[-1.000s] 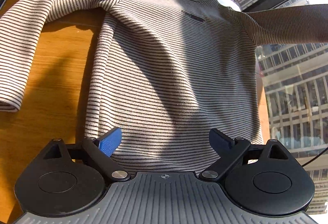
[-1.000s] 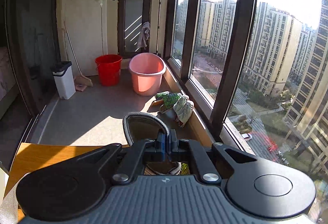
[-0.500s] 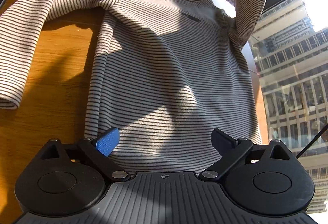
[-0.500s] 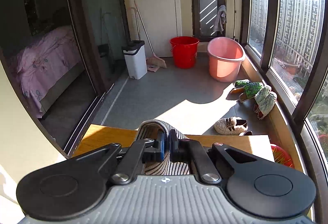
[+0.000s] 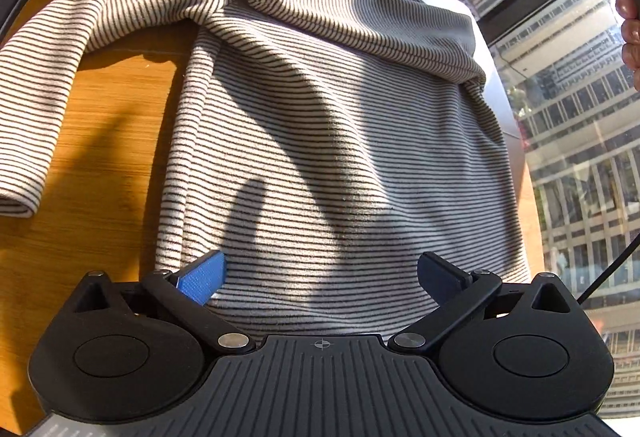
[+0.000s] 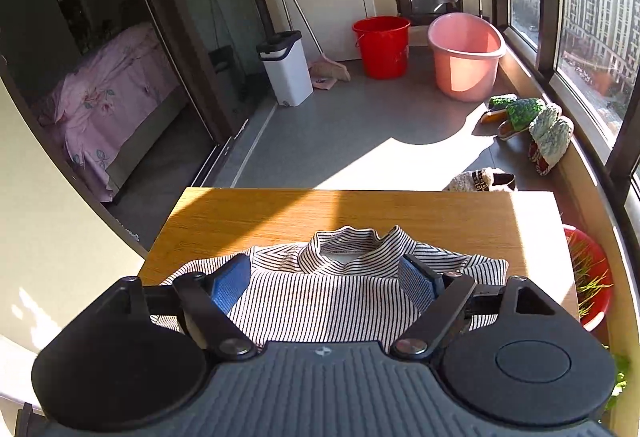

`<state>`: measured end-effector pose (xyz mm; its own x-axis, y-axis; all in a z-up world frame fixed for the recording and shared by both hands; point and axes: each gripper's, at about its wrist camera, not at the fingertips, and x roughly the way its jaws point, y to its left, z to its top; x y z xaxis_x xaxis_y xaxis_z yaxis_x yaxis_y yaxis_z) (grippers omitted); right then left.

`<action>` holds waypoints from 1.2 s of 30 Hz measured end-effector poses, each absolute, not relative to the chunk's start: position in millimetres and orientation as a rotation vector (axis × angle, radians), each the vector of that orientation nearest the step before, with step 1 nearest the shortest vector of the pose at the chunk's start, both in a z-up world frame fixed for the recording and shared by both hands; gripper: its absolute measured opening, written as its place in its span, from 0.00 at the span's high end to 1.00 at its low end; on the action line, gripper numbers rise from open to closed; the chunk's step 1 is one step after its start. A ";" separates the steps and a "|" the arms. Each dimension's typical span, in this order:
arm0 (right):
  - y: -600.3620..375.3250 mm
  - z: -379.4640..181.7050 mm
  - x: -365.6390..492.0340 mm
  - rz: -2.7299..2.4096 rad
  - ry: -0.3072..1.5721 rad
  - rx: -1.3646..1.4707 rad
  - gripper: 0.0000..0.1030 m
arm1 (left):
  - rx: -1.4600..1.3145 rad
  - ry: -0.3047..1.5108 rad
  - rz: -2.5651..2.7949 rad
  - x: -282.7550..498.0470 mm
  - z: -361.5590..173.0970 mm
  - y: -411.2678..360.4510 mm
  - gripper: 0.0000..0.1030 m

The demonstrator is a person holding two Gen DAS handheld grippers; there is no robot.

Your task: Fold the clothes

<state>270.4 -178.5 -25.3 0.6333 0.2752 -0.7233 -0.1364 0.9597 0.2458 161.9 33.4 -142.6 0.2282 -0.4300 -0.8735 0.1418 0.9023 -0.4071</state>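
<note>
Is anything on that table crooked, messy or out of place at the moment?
Nothing is spilled or damaged. The striped shirt just looks lopsided: one sleeve lies folded across the chest, a bit rumpled, while the other sleeve sprawls out over the wooden table. Both grippers are open, holding nothing.

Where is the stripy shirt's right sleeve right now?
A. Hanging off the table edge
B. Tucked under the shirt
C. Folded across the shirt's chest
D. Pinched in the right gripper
C: in the left wrist view the sleeve lies flat across the chest of the striped shirt, and the right gripper hangs open above the collar with nothing between its fingers.
</note>
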 end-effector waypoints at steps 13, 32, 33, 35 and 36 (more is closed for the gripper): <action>-245.7 -150.1 193.0 0.225 1.074 0.359 0.00 | -0.279 1.147 -0.242 206.3 -103.2 38.7 0.38; -234.1 -147.4 175.7 0.227 0.995 0.223 0.00 | -0.025 0.844 -0.266 309.9 -72.1 -40.3 0.95; -231.9 -148.0 176.0 0.228 0.996 0.209 0.00 | -0.039 0.814 -0.259 310.9 -65.4 -38.1 0.95; -227.7 -149.3 177.8 0.226 0.997 0.188 0.00 | -0.070 0.763 -0.230 314.5 -54.0 -31.7 0.95; -227.4 -149.8 177.9 0.221 0.996 0.189 0.00 | -0.068 0.751 -0.203 316.8 -53.5 -27.6 0.95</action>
